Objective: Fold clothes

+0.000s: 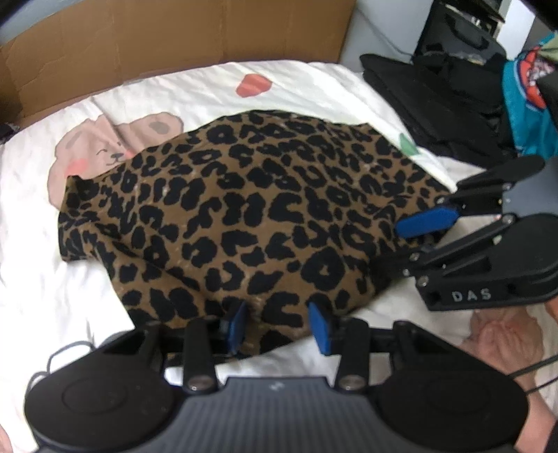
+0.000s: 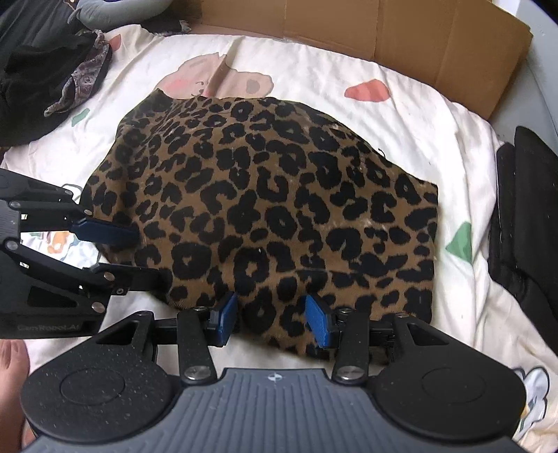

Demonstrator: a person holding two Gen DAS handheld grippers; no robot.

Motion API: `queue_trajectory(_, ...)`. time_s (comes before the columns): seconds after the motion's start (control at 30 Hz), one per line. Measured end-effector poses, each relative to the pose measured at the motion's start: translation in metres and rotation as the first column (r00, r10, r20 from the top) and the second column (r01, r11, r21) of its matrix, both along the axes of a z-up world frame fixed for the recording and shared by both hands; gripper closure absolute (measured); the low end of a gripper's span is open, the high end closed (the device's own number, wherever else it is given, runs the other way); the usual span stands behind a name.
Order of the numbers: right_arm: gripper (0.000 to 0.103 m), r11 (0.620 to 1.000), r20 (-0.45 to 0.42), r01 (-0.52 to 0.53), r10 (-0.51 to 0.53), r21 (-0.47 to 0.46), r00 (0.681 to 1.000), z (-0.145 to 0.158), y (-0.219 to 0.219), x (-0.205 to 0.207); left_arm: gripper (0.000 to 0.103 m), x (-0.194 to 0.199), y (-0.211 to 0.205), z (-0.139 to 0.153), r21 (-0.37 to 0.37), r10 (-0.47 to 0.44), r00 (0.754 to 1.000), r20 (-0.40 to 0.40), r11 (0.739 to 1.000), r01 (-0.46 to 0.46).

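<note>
A leopard-print knit garment (image 1: 244,202) (image 2: 265,195) lies folded into a thick pad on a white bed sheet (image 1: 42,278) (image 2: 401,115) printed with a bear. Both grippers hold its near edge side by side. My left gripper (image 1: 278,327) (image 2: 151,256) has its blue pads on either side of a bunch of fabric. My right gripper (image 2: 271,319) (image 1: 394,245) clamps the same edge, one blue finger on top of the cloth and the other under it. Both point steeply down at the bed.
A flattened cardboard sheet (image 1: 174,31) (image 2: 418,31) stands along the far side of the bed. Stacked black clothes (image 1: 436,101) (image 2: 526,216) and a teal garment (image 1: 523,104) lie at one side, a dark pile (image 2: 35,69) at the other. A hand (image 1: 505,334) shows behind the right gripper.
</note>
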State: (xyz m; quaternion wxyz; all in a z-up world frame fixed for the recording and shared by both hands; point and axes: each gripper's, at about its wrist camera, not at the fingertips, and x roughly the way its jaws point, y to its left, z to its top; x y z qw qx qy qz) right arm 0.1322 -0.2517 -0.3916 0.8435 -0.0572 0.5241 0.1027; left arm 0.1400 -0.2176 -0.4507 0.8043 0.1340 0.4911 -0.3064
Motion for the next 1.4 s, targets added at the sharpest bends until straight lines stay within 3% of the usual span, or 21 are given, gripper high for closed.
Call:
queue_trajectory(0.13, 0.053, 1.0, 0.002, -0.005, 0.005, -0.013, 1.0, -0.008, -0.003, 0.004, 0.058, 0.003, 0.003, -0.004, 0.011, 0.003, 1.0, 0.009, 1.0, -0.003)
queue_trajectory(0.43, 0.053, 0.999, 0.006, 0.022, -0.022, -0.041, 1.0, -0.01, -0.027, 0.003, 0.058, 0.013, 0.045, -0.005, 0.053, 0.101, 0.995, 0.027, 0.993, -0.102)
queue_trajectory(0.5, 0.053, 0.998, 0.007, 0.039, -0.039, -0.048, 0.999, -0.01, -0.032, 0.005, 0.051, 0.015, 0.056, -0.007, 0.088, 0.136, 0.99, 0.035, 0.986, -0.139)
queue_trajectory(0.6, 0.053, 0.994, 0.002, 0.09, -0.09, -0.06, 0.996, -0.008, -0.044, 0.011, 0.049, 0.017, 0.073, -0.004, 0.077, 0.18, 0.984, 0.011, 0.981, -0.181)
queue_trajectory(0.77, 0.053, 0.992, 0.006, 0.127, -0.127, 0.023, 0.992, 0.017, -0.057, 0.008, 0.055, 0.01, 0.078, 0.018, 0.015, 0.192, 0.981, 0.032, 0.981, -0.193)
queue_trajectory(1.03, 0.053, 0.991, -0.006, 0.102, -0.102, 0.088, 0.995, 0.027, -0.043, -0.007, 0.055, 0.005, 0.043, 0.037, -0.088, 0.107, 0.994, 0.034, 0.991, -0.104)
queue_trajectory(1.4, 0.056, 0.994, -0.05, 0.109, -0.108, 0.028, 0.993, 0.001, -0.038, -0.016, 0.062, -0.014, 0.0, 0.017, -0.088, -0.027, 1.0, -0.003, 0.996, 0.027)
